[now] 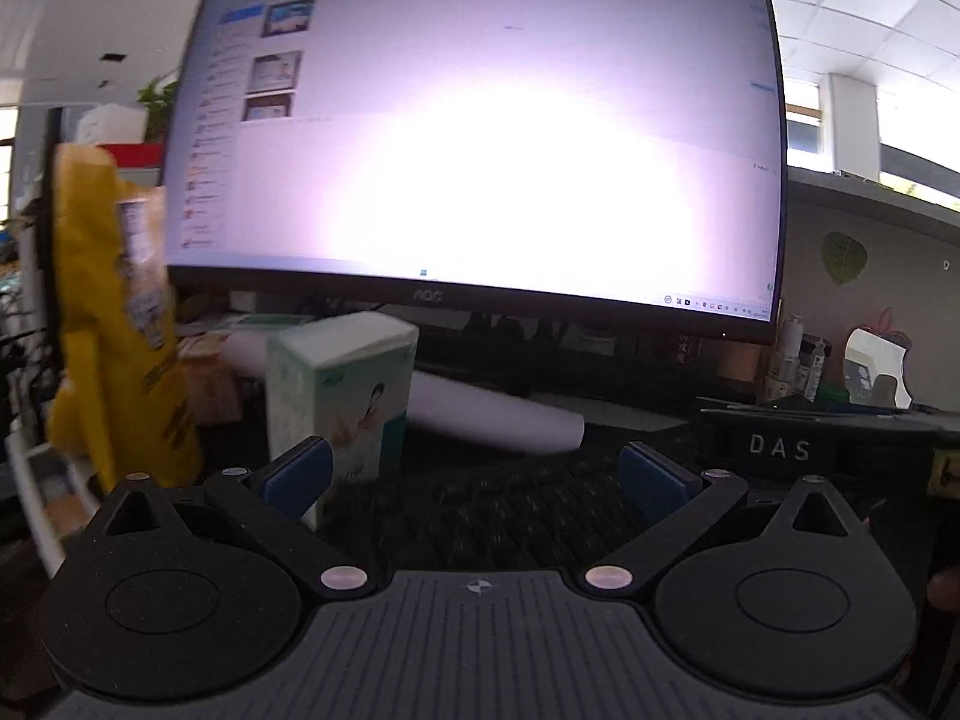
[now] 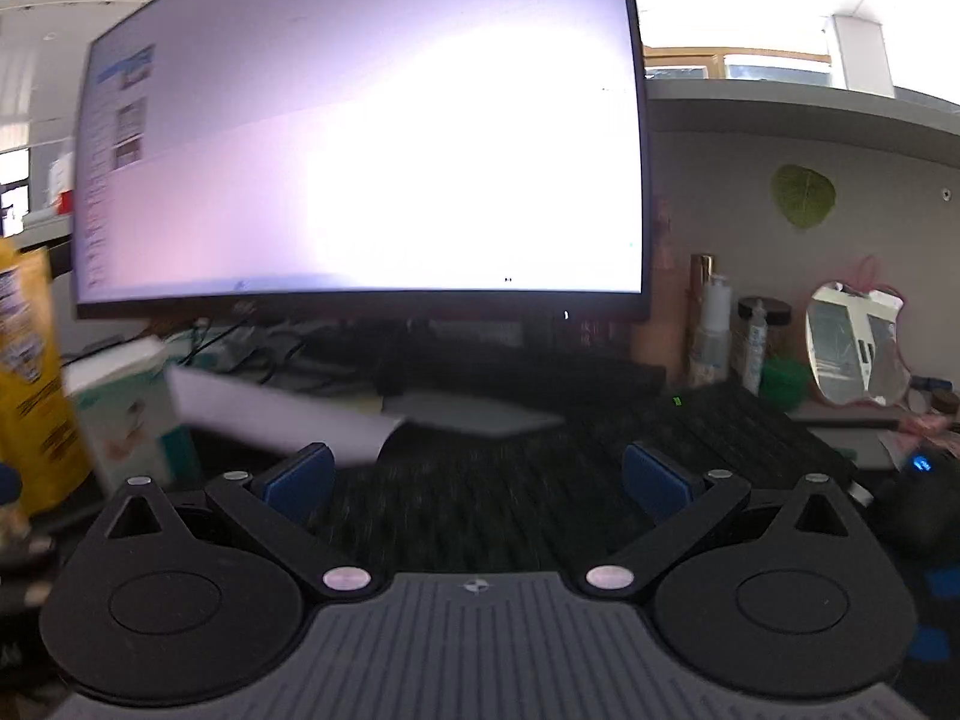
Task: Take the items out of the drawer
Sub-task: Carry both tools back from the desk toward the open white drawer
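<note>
1. The landmark is the large black-framed computer monitor (image 1: pixel 480 138), its screen glowing white; both wrist views face it over a dark desk surface (image 1: pixel 510 516).
2. The left gripper (image 1: pixel 477 474) hovers low in front of the monitor with its blue-padded fingers (image 1: pixel 297 474) spread wide and nothing between them.
3. The right gripper (image 2: pixel 477 474) is also in front of the monitor, its blue pads (image 2: pixel 657 477) wide apart and empty.
4. No drawer appears in either view, so where the task's drawer lies cannot be told.
5. A white-and-green cardboard box printed with a face (image 1: pixel 342 396) stands upright below the monitor's lower left corner, just behind the left gripper's left finger.
6. A yellow printed plastic bag (image 1: pixel 120 330) stands left of the monitor, beside that box; it is blurred.
7. A rolled white paper sheet (image 1: pixel 480 414) lies under the monitor's bottom edge, reaching from behind the box toward the middle.
8. A black nameplate lettered "DAS" (image 1: pixel 780 449) sits below the monitor's lower right corner.
9. To the right of the monitor stand small bottles (image 2: pixel 714 324) and an apple-shaped mirror with a pink frame (image 2: pixel 855 342); a green leaf-shaped sticker (image 2: pixel 803 195) is on the grey partition above them.
10. A dark object with a blue light (image 2: pixel 921 480), possibly a mouse, sits further right.
</note>
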Motion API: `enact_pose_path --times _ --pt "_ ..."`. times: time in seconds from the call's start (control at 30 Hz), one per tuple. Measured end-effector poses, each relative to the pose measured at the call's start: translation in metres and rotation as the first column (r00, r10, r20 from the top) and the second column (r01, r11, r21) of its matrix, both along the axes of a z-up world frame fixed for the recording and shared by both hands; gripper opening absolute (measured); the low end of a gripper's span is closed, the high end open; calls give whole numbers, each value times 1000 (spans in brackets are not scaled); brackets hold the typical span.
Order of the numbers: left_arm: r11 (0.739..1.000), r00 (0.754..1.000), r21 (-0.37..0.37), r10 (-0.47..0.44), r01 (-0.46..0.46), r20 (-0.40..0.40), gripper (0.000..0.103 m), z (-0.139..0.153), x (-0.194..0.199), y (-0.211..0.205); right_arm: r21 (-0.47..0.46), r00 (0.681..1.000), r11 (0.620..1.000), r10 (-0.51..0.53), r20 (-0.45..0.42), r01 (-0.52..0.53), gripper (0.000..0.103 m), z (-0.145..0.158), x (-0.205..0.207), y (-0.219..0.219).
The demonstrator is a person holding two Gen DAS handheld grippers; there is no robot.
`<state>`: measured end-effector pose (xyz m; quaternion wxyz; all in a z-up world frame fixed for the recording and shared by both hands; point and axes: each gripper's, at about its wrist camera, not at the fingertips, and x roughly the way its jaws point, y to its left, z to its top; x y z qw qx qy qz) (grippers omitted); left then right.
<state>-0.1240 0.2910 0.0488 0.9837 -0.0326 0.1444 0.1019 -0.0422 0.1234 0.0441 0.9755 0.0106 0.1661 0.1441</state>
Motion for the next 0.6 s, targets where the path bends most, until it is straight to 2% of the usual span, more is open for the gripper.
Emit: enact_pose_path --times 0.1,0.17,0.3,0.4,0.5,0.6 --pt "996 996 37 -79 78 31 102 8 24 8 -25 997 997 -76 26 77 103 0 17 10" --pt "993 993 44 -111 109 51 103 10 27 9 -28 997 997 -76 20 76 103 -1 21 8" --pt "995 995 29 -95 94 16 103 8 19 5 -1 999 999 -46 8 46 103 0 21 4" --pt "997 998 47 -68 69 -7 103 13 1 -3 33 1000 999 -20 8 20 103 5 16 1" --pt "997 1000 72 -21 21 1 103 17 -21 -9 47 1000 999 10 -2 -10 103 5 13 3" --pt "998 999 55 39 -38 -12 103 11 -37 -13 38 999 998 42 -1 -42 103 6 9 11"
